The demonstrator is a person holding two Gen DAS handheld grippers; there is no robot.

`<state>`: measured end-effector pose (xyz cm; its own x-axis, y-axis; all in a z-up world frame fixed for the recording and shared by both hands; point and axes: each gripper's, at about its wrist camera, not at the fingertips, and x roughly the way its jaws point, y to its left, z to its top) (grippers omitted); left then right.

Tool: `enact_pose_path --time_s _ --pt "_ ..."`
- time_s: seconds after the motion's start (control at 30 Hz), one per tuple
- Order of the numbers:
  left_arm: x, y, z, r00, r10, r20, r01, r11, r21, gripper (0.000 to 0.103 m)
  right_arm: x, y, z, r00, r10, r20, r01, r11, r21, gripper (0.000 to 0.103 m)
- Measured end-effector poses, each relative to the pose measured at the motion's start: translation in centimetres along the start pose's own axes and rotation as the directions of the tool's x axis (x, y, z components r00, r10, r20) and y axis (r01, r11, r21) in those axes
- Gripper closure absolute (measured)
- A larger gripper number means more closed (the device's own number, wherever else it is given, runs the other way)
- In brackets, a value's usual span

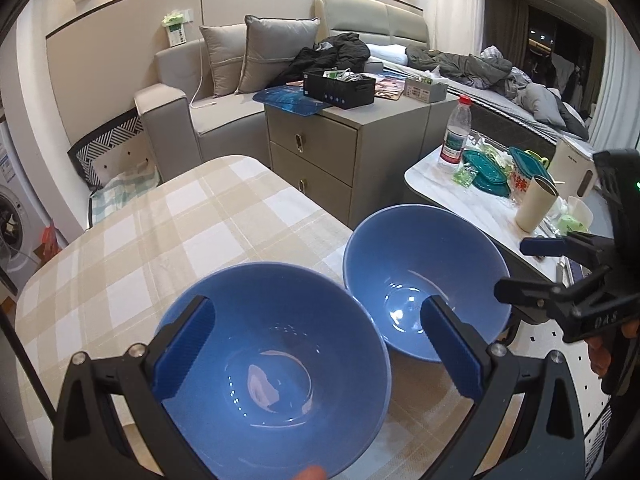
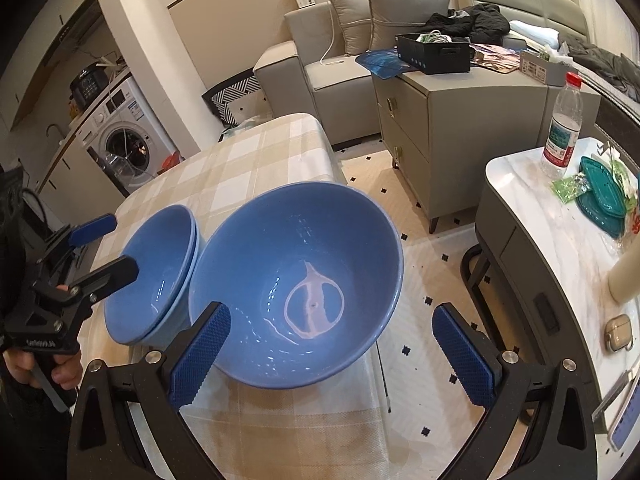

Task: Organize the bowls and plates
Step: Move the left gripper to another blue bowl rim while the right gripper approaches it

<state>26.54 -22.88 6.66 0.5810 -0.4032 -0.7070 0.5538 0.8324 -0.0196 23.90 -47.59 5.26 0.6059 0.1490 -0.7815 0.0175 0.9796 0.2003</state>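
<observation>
On the beige checked tablecloth (image 1: 132, 240), the left gripper (image 1: 316, 344) hovers with fingers spread over a stack of glossy blue bowls (image 1: 276, 368). Just beside it, a single blue bowl (image 2: 296, 284) sits at the table's edge, the right gripper (image 2: 332, 356) gaping wide above it, holding nothing.

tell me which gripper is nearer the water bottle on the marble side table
Right. The right gripper hovers at the checked table's edge facing the water bottle; the left gripper sits farther over, above the stacked blue bowls.

Right gripper (image 2: 332, 356) spread wide over single blue bowl (image 2: 296, 284) beside bowl stack (image 2: 154, 280).
</observation>
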Motion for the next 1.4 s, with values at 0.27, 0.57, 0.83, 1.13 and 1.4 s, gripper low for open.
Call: enact_pose_path --time_s 0.27,0.57,0.83,1.13,1.4 --pt "1.5 -0.2 0.5 0.999 -0.035 -0.022 0.035 0.999 -0.021 0.0 0.6 -0.5 -0.2 1.0 -0.025 -0.011 0.025 1.0 0.014 0.0" --pt "3.2 -1.0 1.4 0.999 -0.029 -0.032 0.029 1.0 0.011 0.0 1.7 -0.5 -0.1 0.999 -0.018 -0.034 0.019 1.0 0.02 0.001" --pt "4.5 -1.6 2.1 0.997 -0.066 -0.046 0.067 0.997 0.023 0.0 2.5 0.0 -0.1 0.999 -0.021 -0.045 0.02 1.0 -0.008 0.002" --pt "6.4 -2.4 2.8 0.995 -0.071 -0.074 0.074 0.997 0.038 0.0 3.2 0.2 -0.1 0.998 -0.01 -0.055 0.009 1.0 -0.01 0.009" --pt "7.7 -2.9 3.1 0.99 -0.071 -0.119 0.078 0.996 0.05 0.0 3.6 0.0 0.0 0.998 0.0 -0.058 0.0 1.0 -0.005 0.016"
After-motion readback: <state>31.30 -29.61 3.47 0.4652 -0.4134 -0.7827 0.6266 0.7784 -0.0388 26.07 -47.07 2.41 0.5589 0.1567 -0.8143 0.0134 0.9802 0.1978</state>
